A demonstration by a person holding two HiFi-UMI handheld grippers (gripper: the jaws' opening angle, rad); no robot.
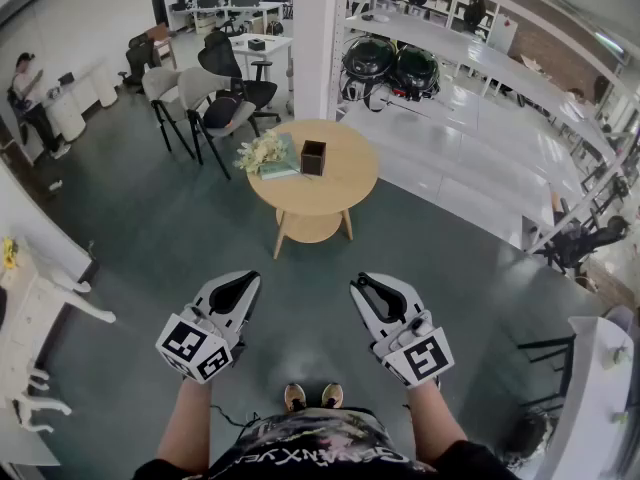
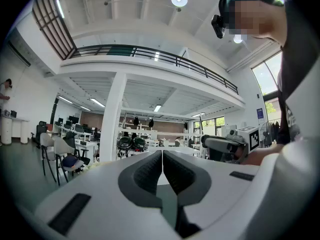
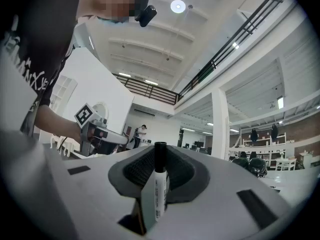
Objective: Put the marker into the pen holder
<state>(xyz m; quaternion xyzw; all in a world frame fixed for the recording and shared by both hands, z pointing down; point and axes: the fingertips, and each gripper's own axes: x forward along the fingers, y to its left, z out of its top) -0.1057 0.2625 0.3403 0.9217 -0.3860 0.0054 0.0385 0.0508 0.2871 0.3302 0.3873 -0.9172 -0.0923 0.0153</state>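
Round table (image 1: 335, 196) bears pen holder (image 1: 313, 157); right tool (image 1: 365, 290) grips marker (image 3: 160, 191).

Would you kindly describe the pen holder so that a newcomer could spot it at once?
Find the white pillar; just before it stands a round wooden table. On that table, the pen holder is the dark, square, open-topped box beside the pale flowers and a greenish book, the only dark upright thing there.

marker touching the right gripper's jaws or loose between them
Touching. The right gripper view shows the marker standing upright in the right gripper, with the jaws closed against its barrel on both sides.
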